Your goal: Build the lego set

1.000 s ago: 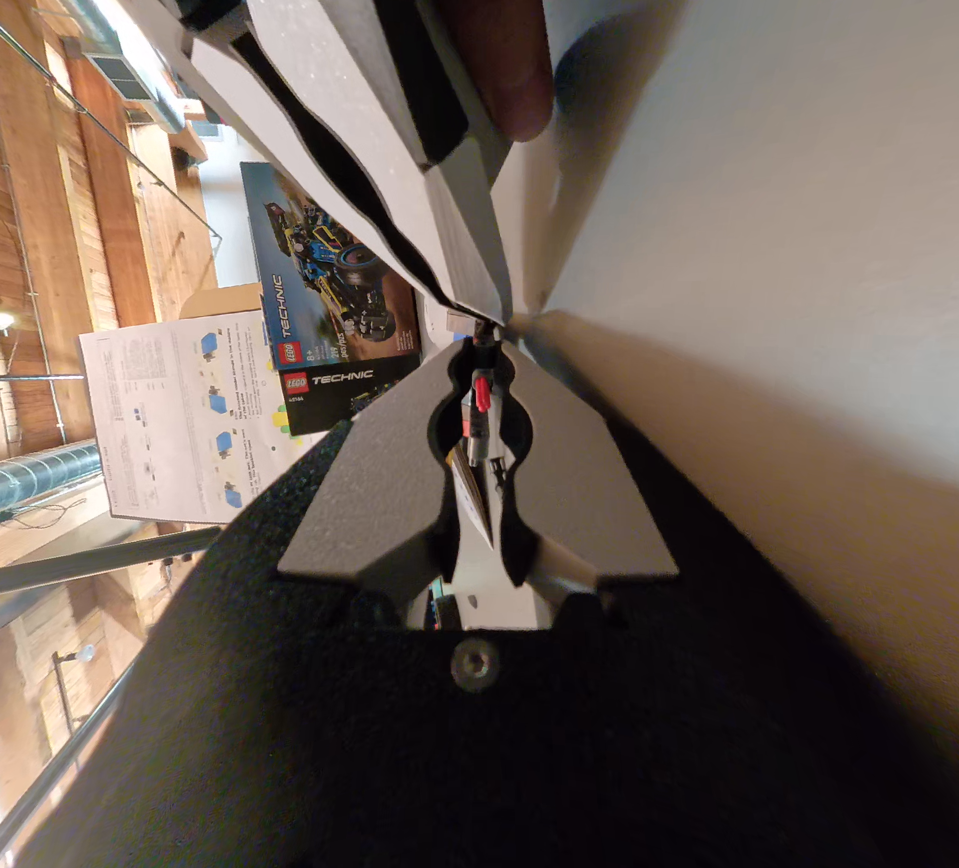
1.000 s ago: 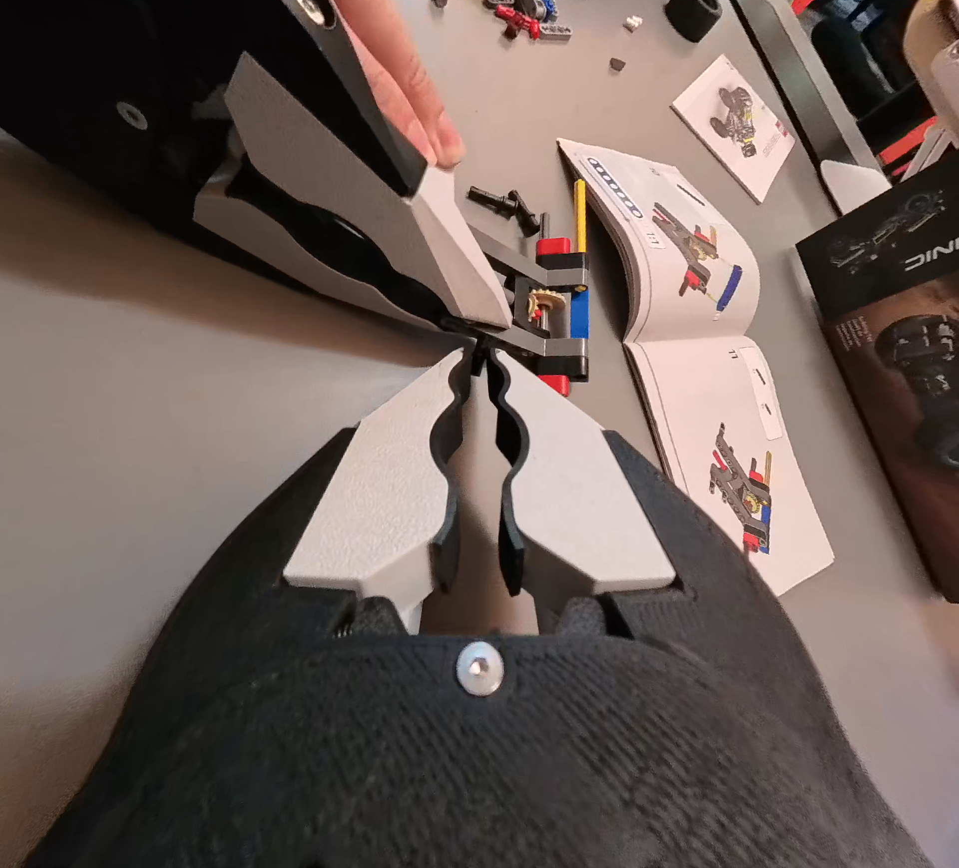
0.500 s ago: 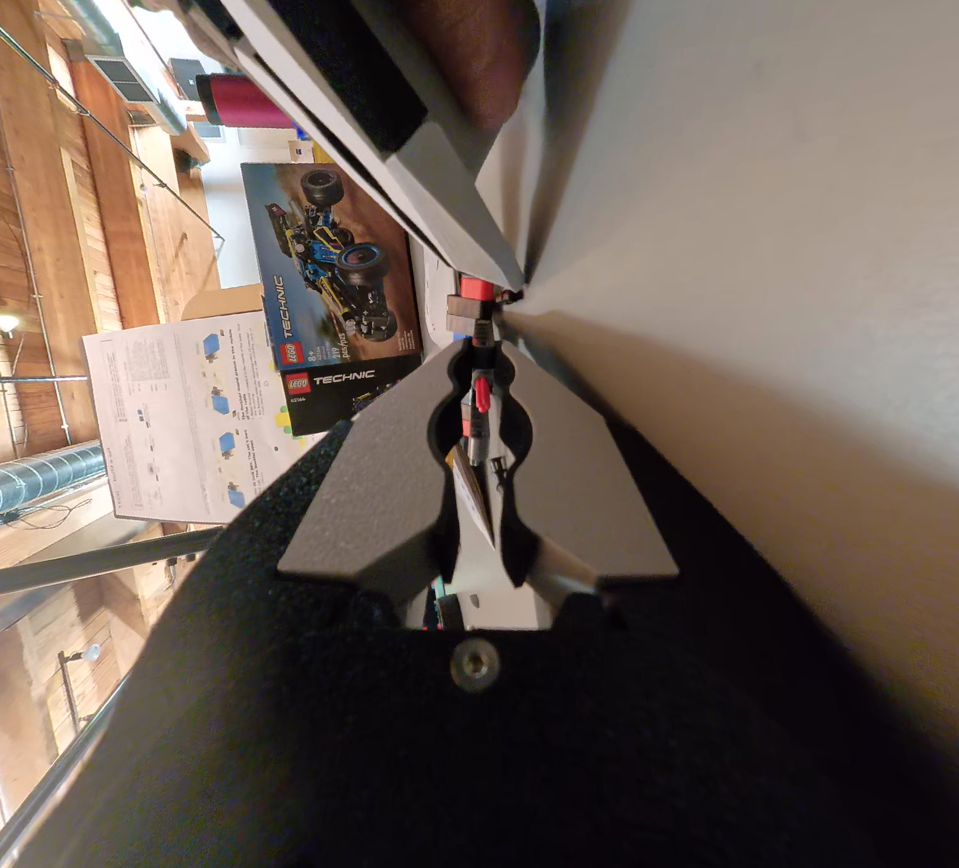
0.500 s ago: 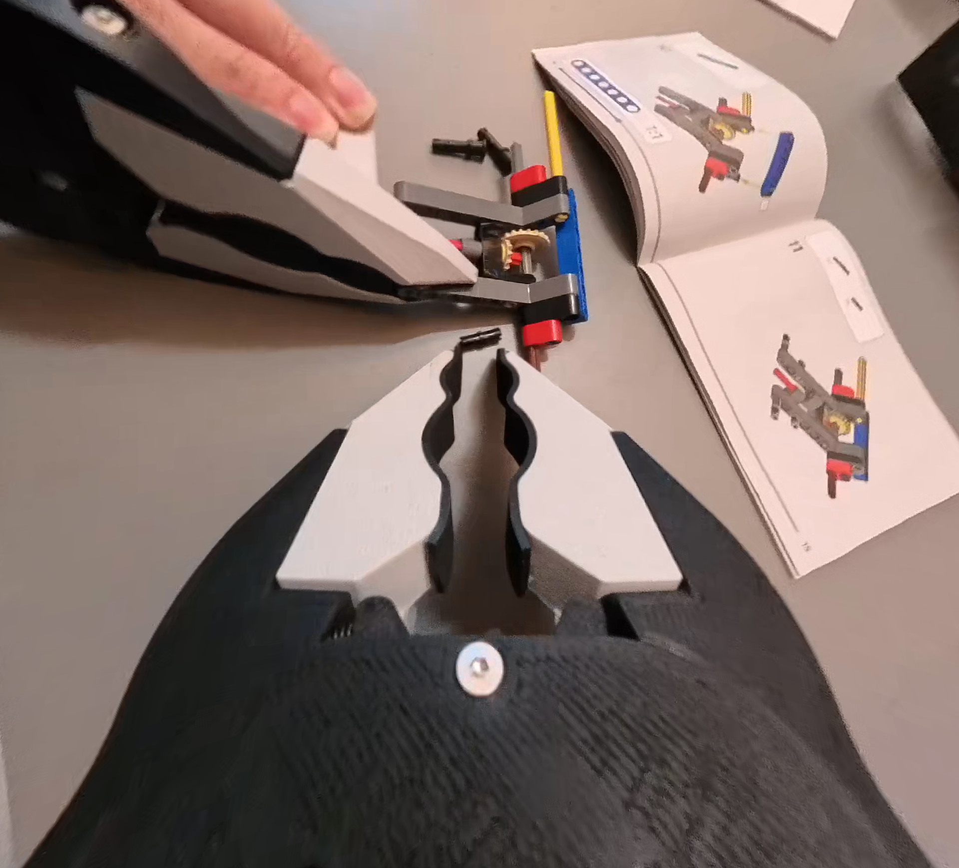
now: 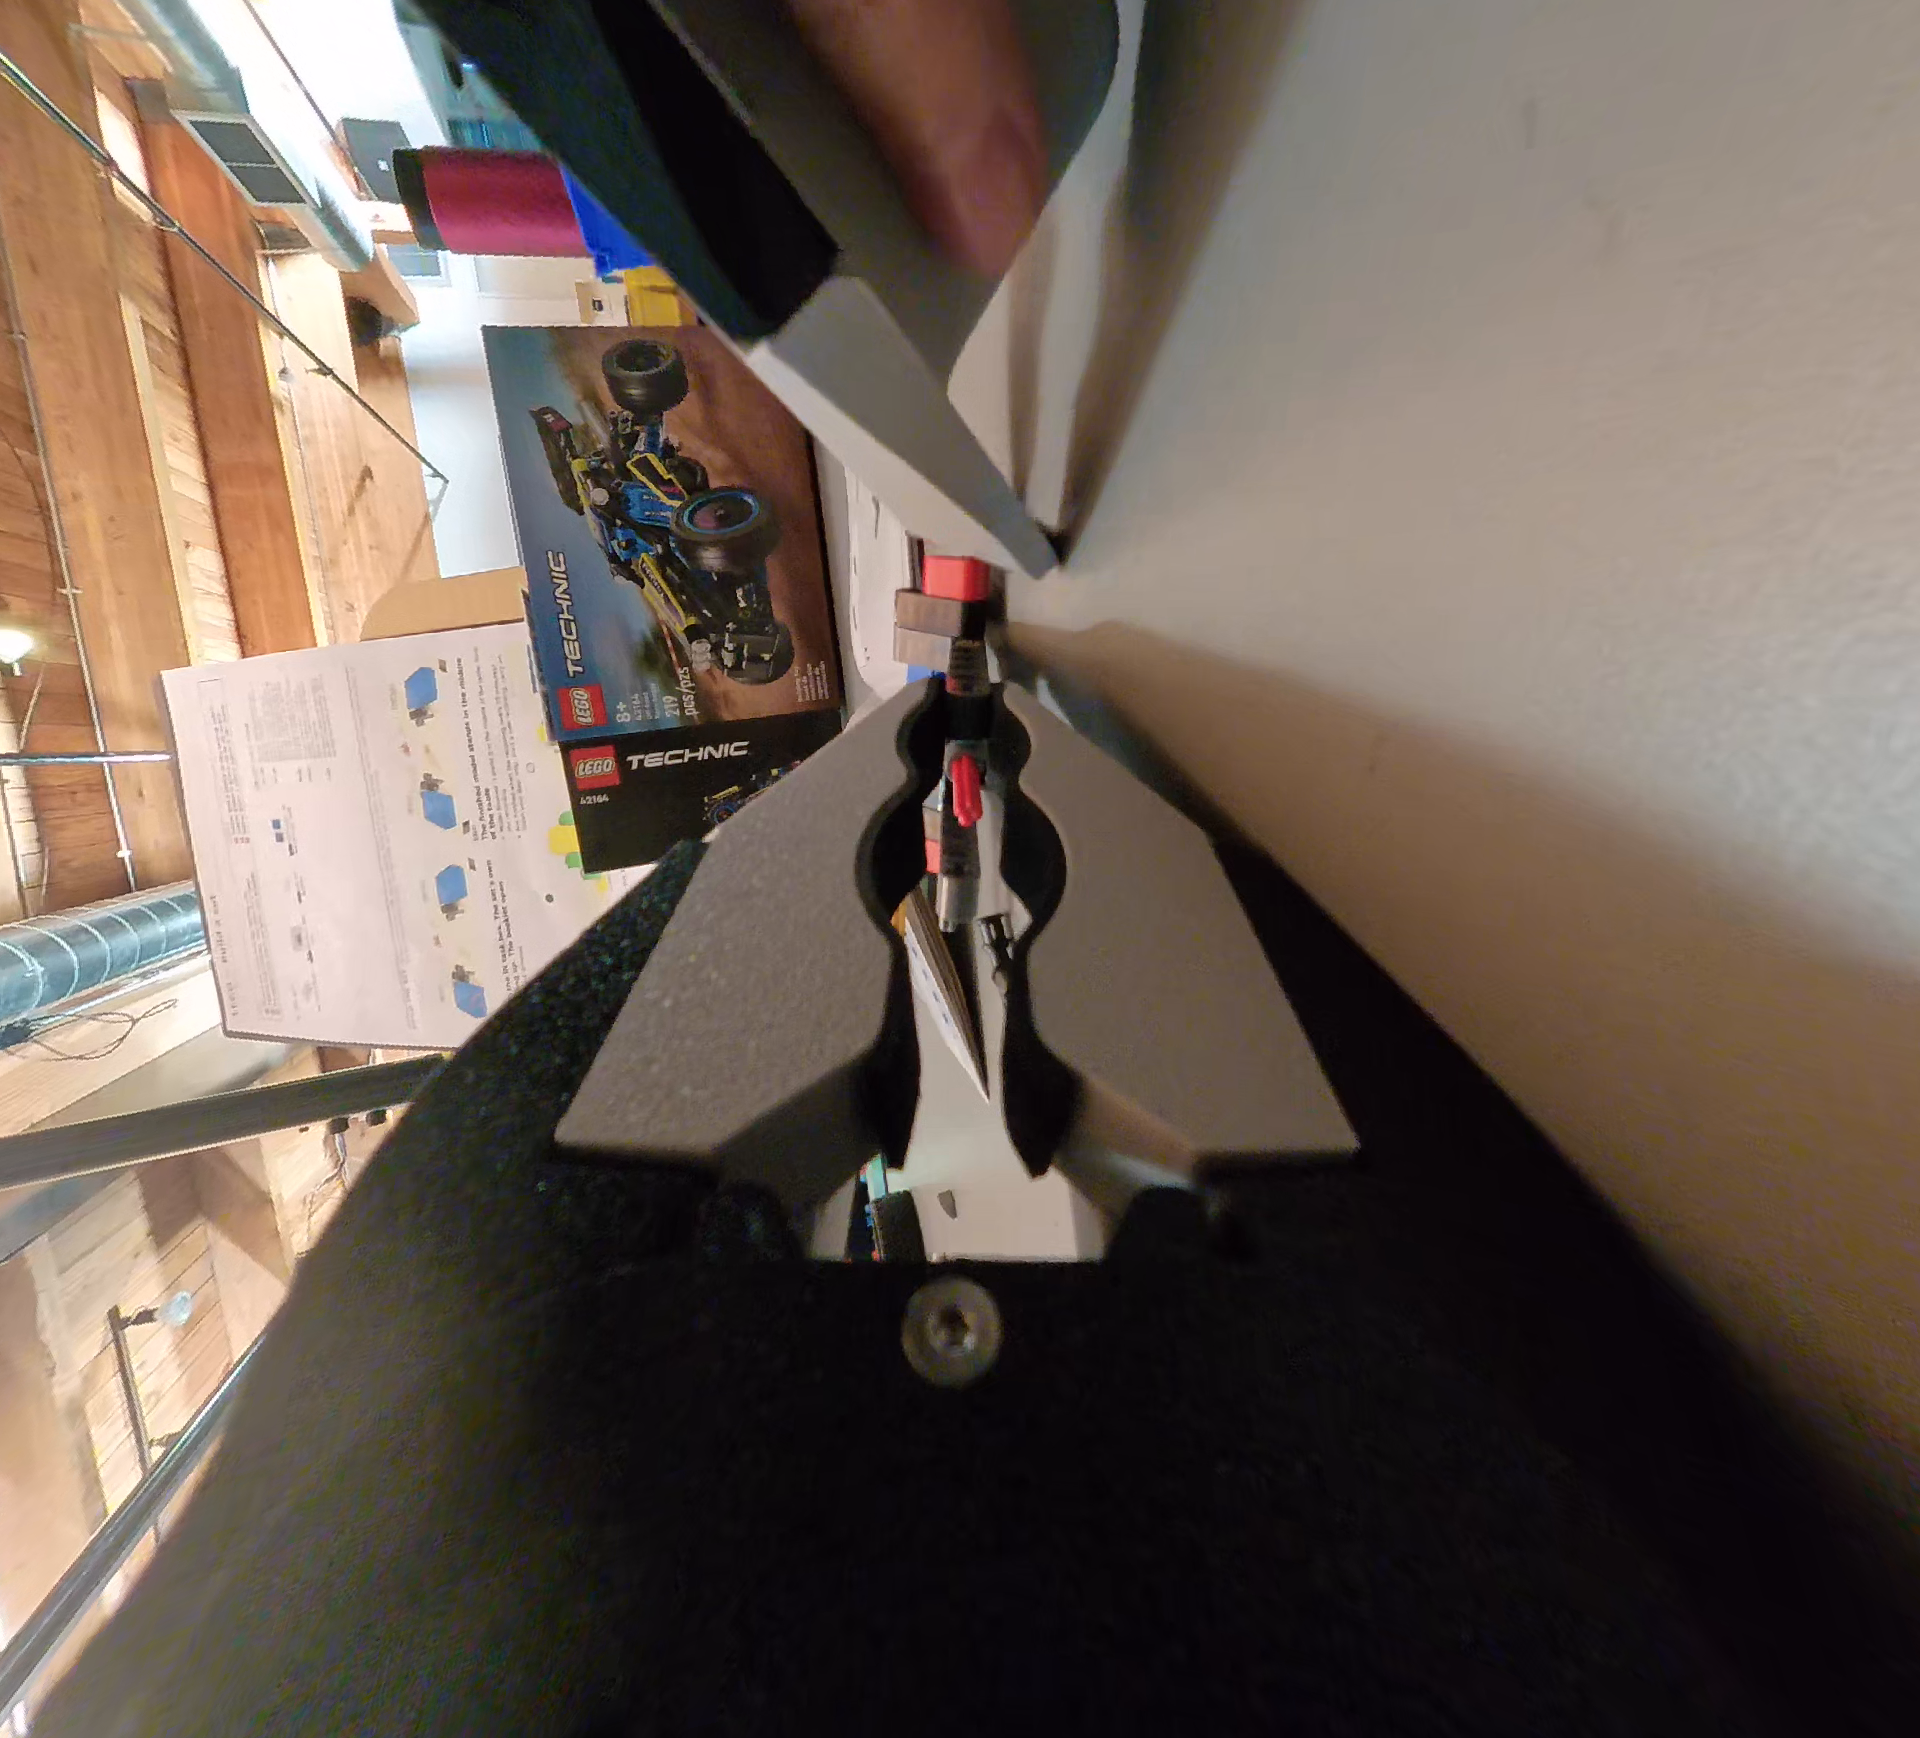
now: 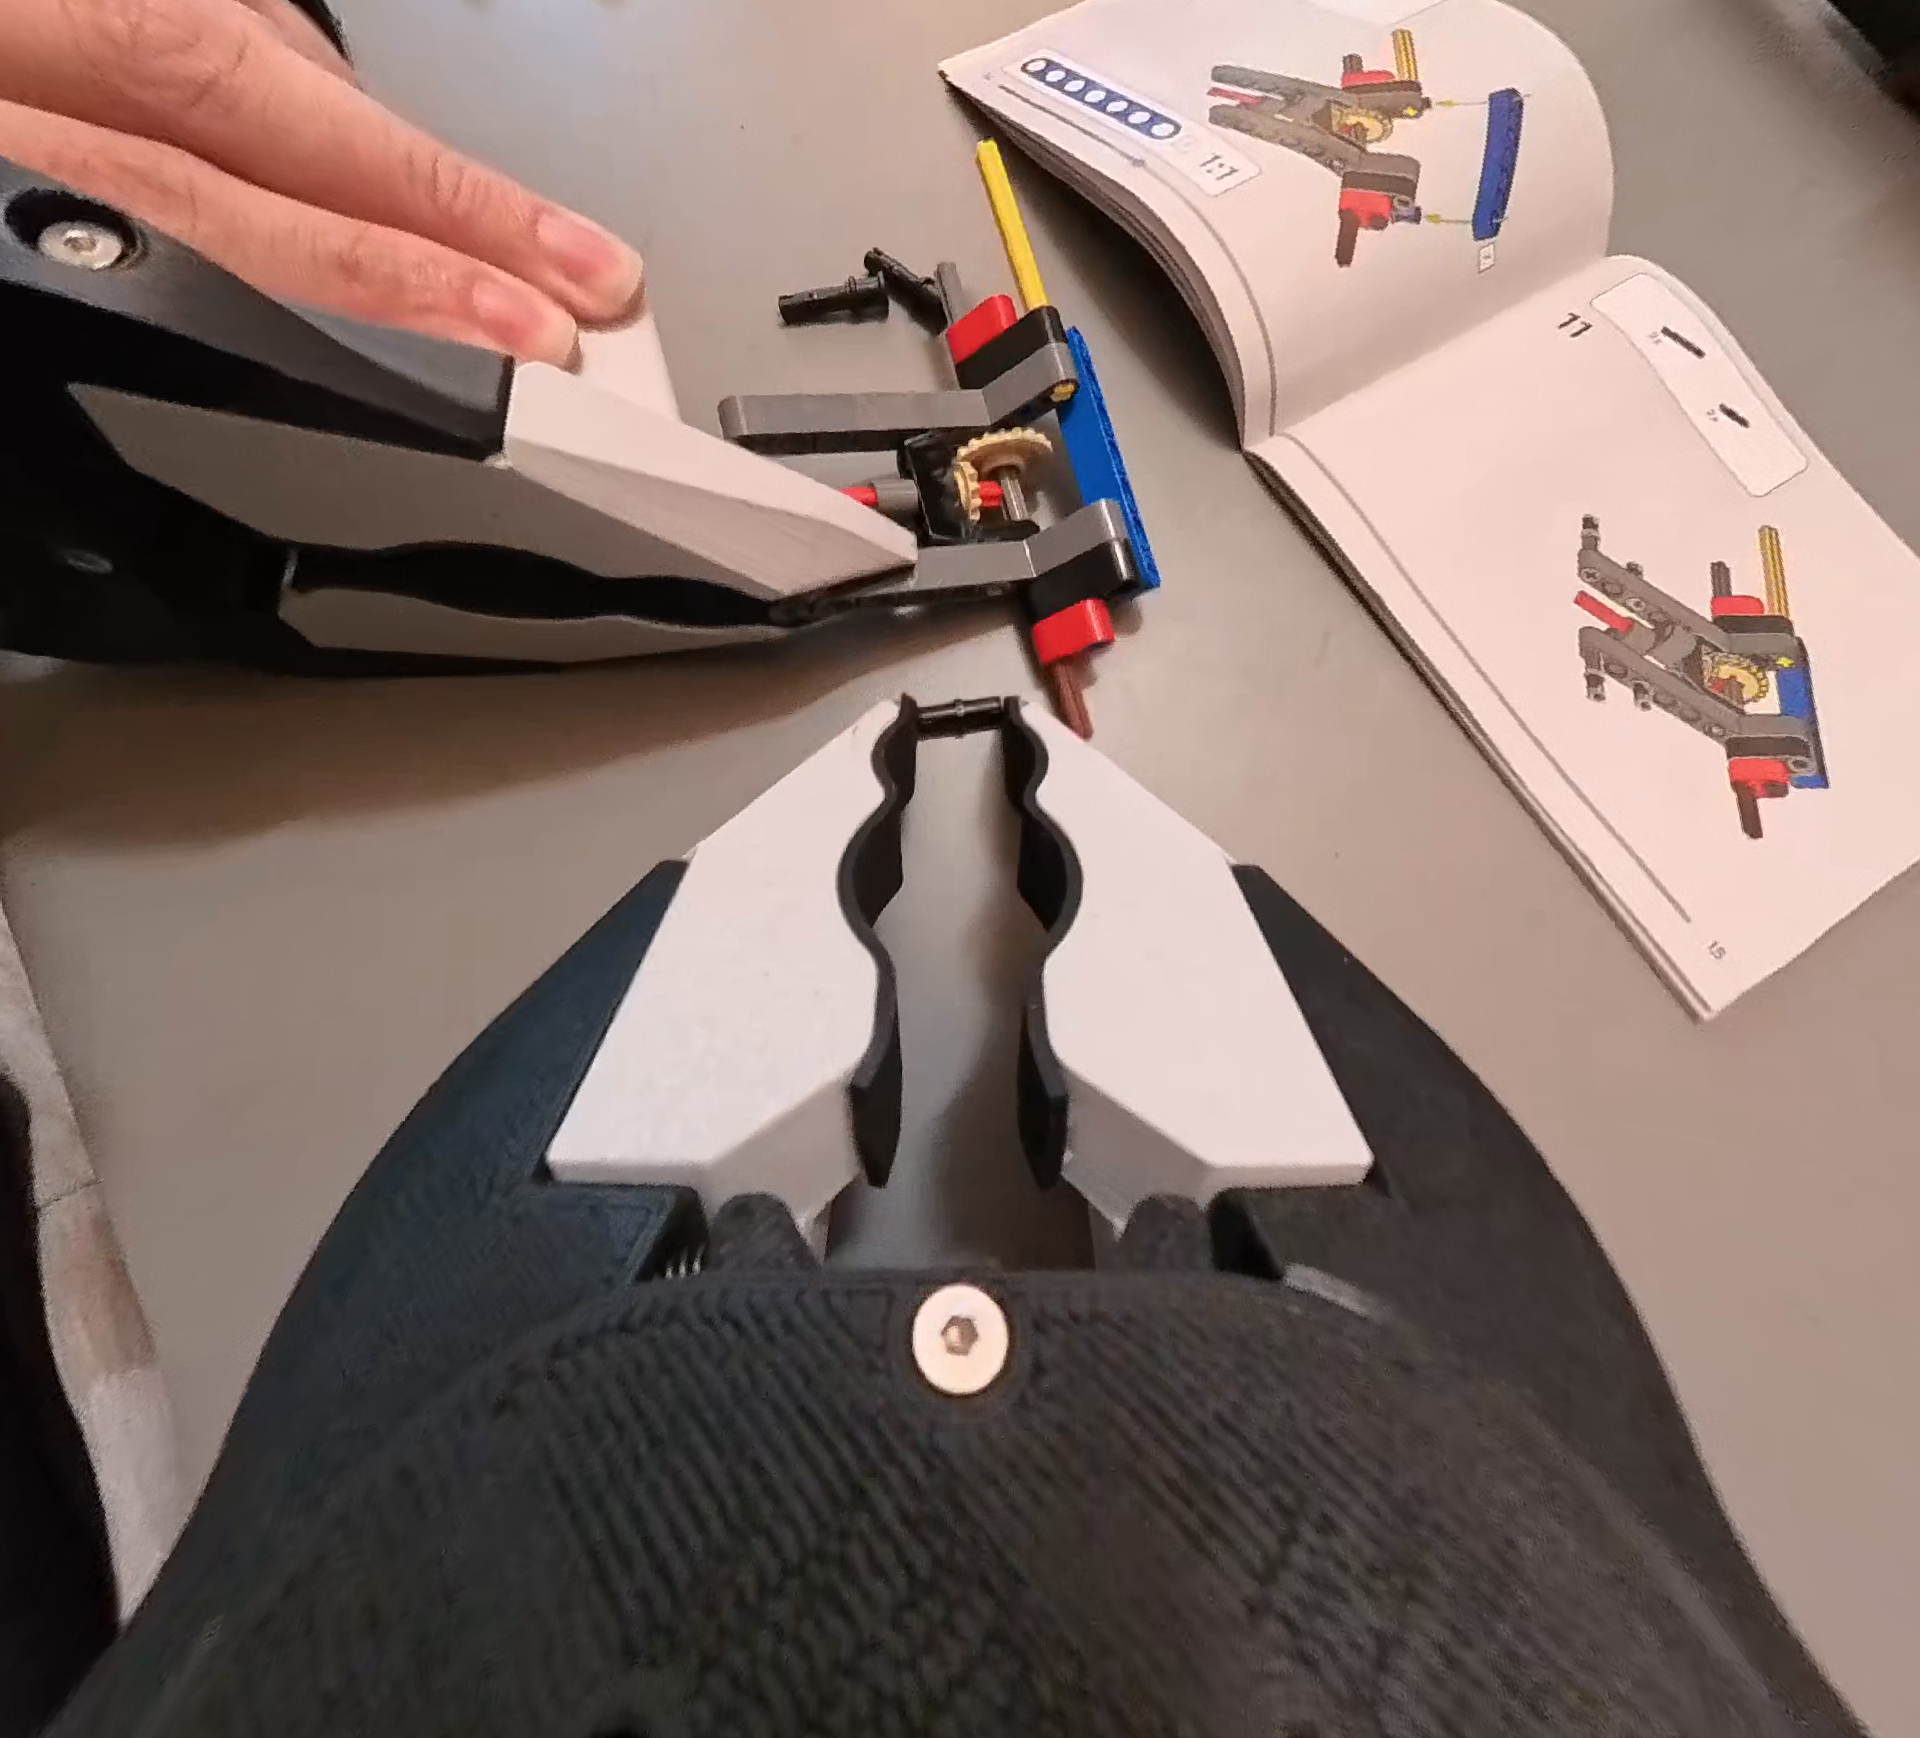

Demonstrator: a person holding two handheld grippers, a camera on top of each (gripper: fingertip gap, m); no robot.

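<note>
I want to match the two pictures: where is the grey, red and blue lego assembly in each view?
Left wrist view: the lego assembly shows edge-on, just above centre, past the left gripper.
Right wrist view: it lies centre, its lower grey beam gripped.
Shared landmark: the red block at its end.

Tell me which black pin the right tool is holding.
The lone black pin lying crosswise between the right tool tips, near the assembly's red end. The other two black pins lie loose on the table beyond the assembly.
</note>
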